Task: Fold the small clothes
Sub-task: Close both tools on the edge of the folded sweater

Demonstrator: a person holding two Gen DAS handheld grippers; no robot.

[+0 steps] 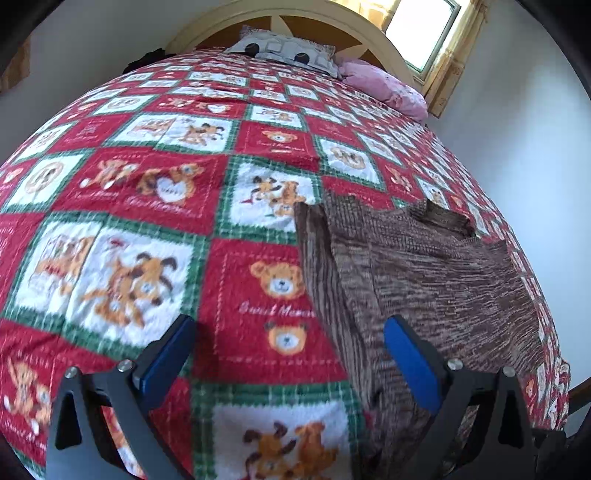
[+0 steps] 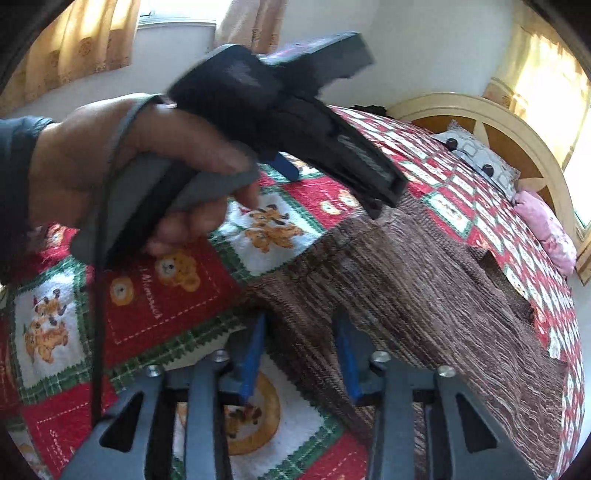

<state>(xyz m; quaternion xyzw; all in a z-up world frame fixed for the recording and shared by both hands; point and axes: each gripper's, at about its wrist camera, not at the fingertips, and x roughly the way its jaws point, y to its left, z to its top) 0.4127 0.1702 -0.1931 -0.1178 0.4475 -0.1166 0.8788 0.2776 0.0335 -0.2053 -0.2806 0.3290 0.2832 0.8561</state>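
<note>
A small brown knitted garment (image 1: 424, 273) lies spread on the red, white and green teddy-bear quilt (image 1: 155, 184). My left gripper (image 1: 290, 336) is open and empty, just above the quilt, its right finger (image 1: 410, 365) over the garment's left edge. In the right wrist view the garment (image 2: 424, 295) lies ahead and to the right. My right gripper (image 2: 301, 332) is open, its blue-padded fingers (image 2: 253, 354) straddling the garment's near corner. The hand-held left gripper (image 2: 280, 122) shows above it in that view.
The quilt (image 2: 155, 306) covers the whole bed. A grey patterned pillow (image 1: 284, 50) and a pink pillow (image 1: 384, 88) lie at the cream headboard (image 1: 369, 33). A window (image 1: 421, 29) is behind. The bed's right edge (image 1: 554, 369) runs close to the garment.
</note>
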